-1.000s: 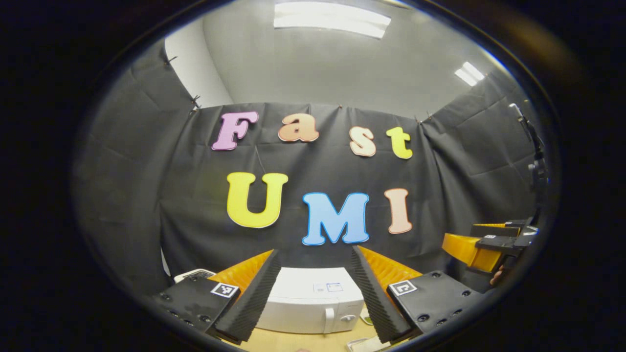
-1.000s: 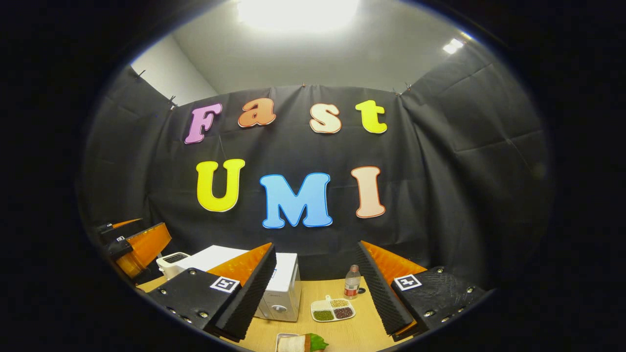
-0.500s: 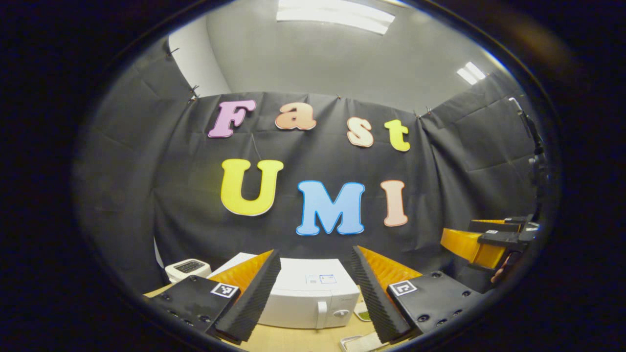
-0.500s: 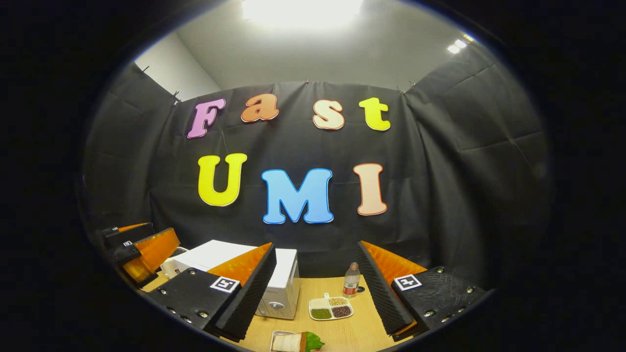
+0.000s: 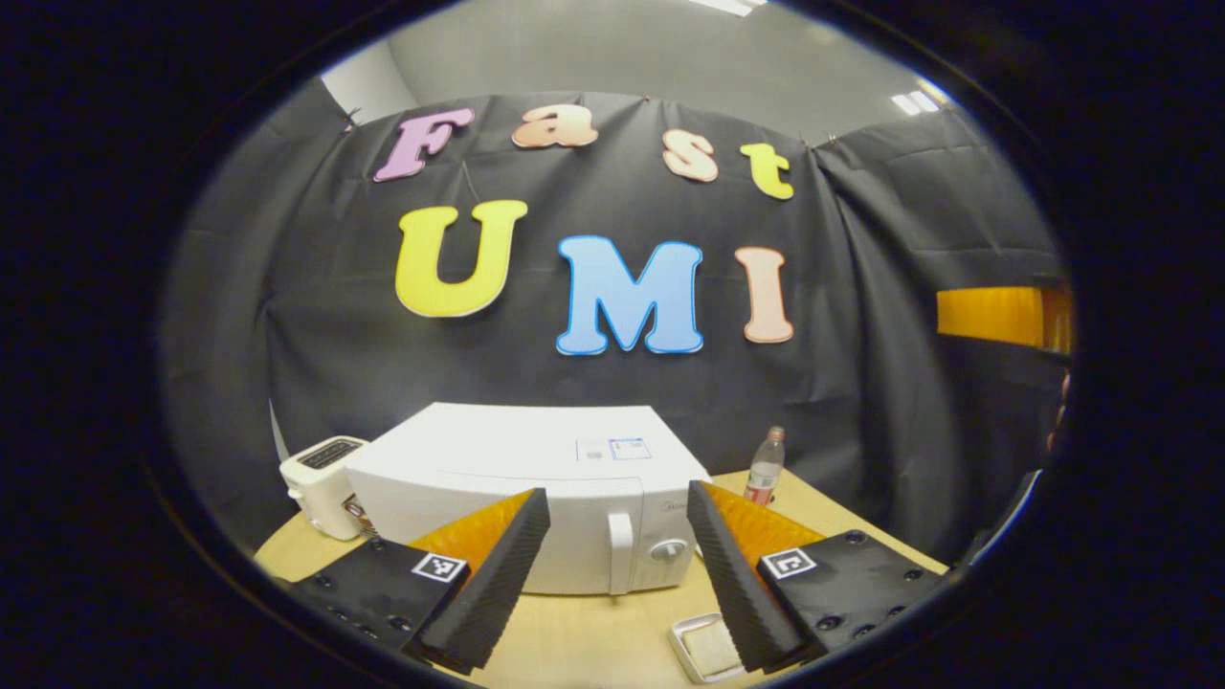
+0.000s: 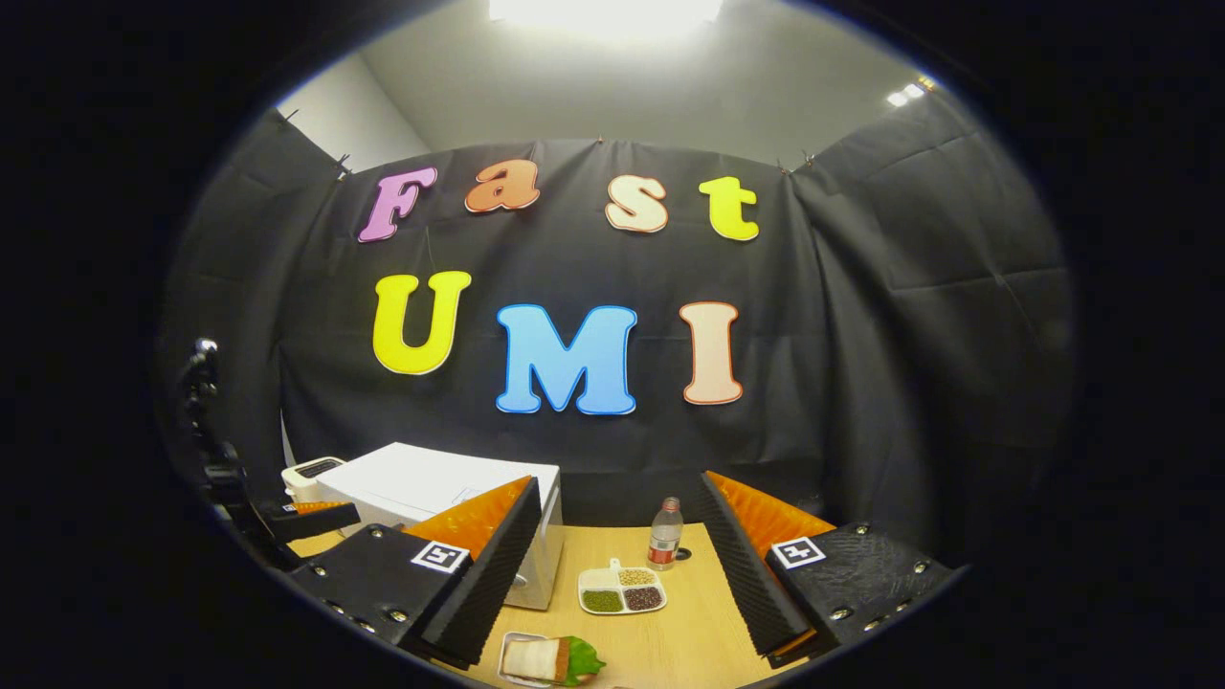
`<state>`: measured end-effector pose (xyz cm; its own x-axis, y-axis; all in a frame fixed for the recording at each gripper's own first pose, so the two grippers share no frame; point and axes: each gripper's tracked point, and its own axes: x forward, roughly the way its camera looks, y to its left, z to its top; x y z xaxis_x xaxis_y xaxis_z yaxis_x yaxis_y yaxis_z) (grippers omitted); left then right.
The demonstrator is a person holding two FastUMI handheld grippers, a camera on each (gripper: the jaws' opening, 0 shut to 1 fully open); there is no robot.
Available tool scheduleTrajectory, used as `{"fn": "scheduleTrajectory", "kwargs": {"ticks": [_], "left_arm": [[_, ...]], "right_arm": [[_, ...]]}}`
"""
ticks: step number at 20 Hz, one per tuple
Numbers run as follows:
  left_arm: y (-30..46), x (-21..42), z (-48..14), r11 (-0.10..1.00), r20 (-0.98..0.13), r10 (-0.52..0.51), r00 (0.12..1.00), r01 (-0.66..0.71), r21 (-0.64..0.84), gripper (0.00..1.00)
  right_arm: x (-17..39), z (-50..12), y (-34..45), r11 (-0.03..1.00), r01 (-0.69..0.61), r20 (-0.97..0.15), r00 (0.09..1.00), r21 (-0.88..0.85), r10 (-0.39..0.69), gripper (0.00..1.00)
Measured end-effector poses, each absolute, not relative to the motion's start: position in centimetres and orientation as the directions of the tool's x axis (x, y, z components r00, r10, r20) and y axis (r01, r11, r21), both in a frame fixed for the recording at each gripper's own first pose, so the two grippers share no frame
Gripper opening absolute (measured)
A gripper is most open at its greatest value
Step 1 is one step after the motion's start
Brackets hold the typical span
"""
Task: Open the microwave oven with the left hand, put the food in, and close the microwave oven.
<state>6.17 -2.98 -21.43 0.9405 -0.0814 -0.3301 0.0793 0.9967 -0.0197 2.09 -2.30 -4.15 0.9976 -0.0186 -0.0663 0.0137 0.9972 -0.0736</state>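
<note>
The white microwave (image 5: 517, 469) stands shut on the wooden table, its handle (image 5: 620, 552) and knob (image 5: 667, 549) facing me. My left gripper (image 5: 612, 584) hovers open in front of the door, apart from it, nothing between its fingers. The food, a roll with a green leaf in a small white tray (image 6: 541, 658), lies on the table just below my right gripper (image 6: 617, 574), which is open and holds nothing. In the right gripper view the microwave (image 6: 431, 483) sits to the left, with part of the left gripper (image 6: 306, 522) in front of it. The right gripper (image 5: 991, 314) shows far right in the left gripper view.
A white toaster (image 5: 321, 469) stands left of the microwave. A small bottle (image 6: 663, 534) and a divided dish of beans (image 6: 622, 588) sit on the table (image 6: 689, 632) right of the microwave. The white tray's edge (image 5: 706, 646) lies by my left gripper's right finger.
My left gripper has tipped down and come closer to the microwave, which now looms larger. The right gripper has dipped slightly, showing more of the food tray. Both stay open.
</note>
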Motion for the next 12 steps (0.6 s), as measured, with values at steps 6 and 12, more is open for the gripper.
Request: {"fn": "scheduleTrajectory", "kwargs": {"ticks": [6,12], "left_arm": [[-3.6,9.6,-31.2,0.996,-0.463,-0.084,0.882,0.080,-0.028,0.96],[-3.5,12.7,-37.1,0.999,-0.536,-0.050,0.843,0.043,-0.025,0.94]], "right_arm": [[2.8,-5.1,-4.0,0.993,0.023,-0.116,0.993,-0.116,-0.037,0.99],[2.5,-5.8,-5.4,0.990,0.034,-0.153,0.987,-0.136,-0.055,0.99]]}}
